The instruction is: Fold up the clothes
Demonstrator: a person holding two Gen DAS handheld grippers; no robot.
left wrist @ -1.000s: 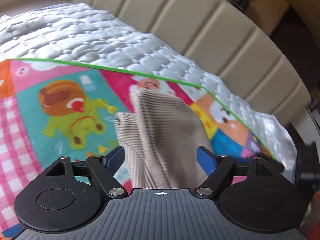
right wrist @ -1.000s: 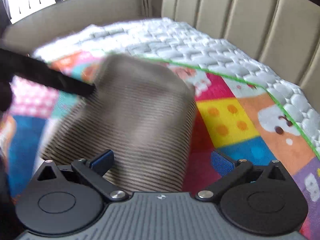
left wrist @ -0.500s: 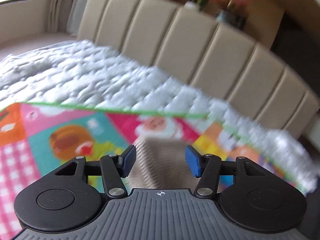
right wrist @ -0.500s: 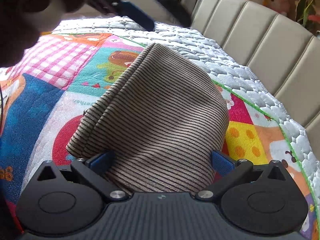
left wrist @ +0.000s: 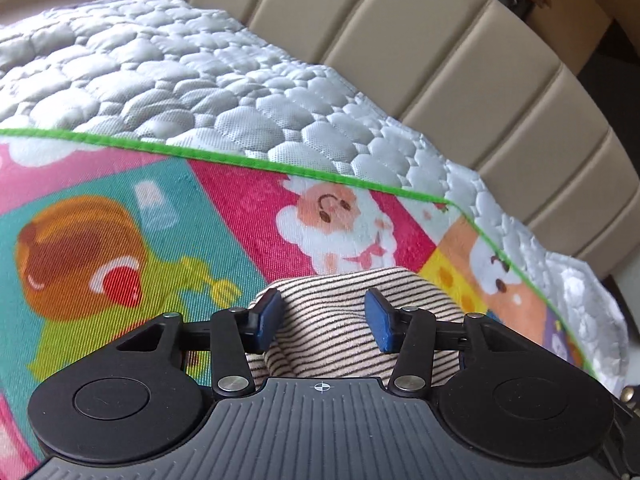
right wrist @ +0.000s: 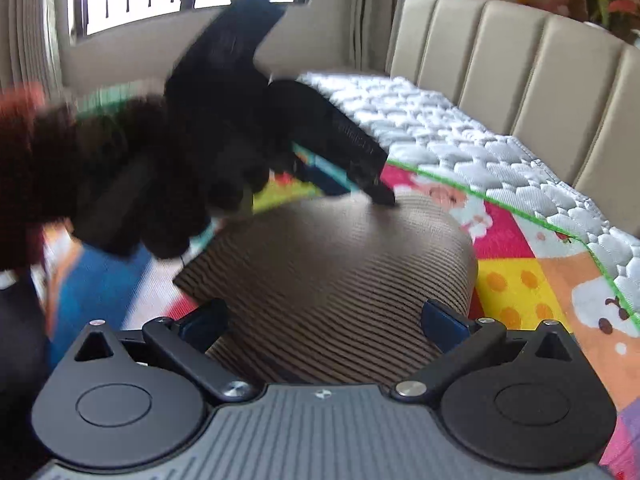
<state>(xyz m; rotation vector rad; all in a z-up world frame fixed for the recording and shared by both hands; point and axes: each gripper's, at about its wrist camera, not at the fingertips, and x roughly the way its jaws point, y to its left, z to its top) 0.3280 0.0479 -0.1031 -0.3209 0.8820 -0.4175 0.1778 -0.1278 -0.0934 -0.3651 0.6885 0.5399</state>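
Left gripper (left wrist: 322, 318) spread above the striped garment's (left wrist: 340, 312) far fold — pressing likely; right gripper (right wrist: 326, 320), spread at 6 o'clock, idle.

1. The folded garment (left wrist: 352, 320) is beige with thin dark horizontal stripes; it looks browner in the right wrist view (right wrist: 340, 280).
2. The play mat (left wrist: 120, 216) is a patchwork of pink, teal, yellow, orange and blue cartoon panels, edged in bright green.
3. The mattress cover (left wrist: 160, 80) is white-grey with a quilted pebble pattern.
4. The headboard (left wrist: 440, 48) is plain beige in padded vertical panels.
5. The left hand-held gripper (left wrist: 323, 316) is black with blue pads (left wrist: 268, 318).
6. The right hand-held gripper (right wrist: 324, 320) is coloured the same.
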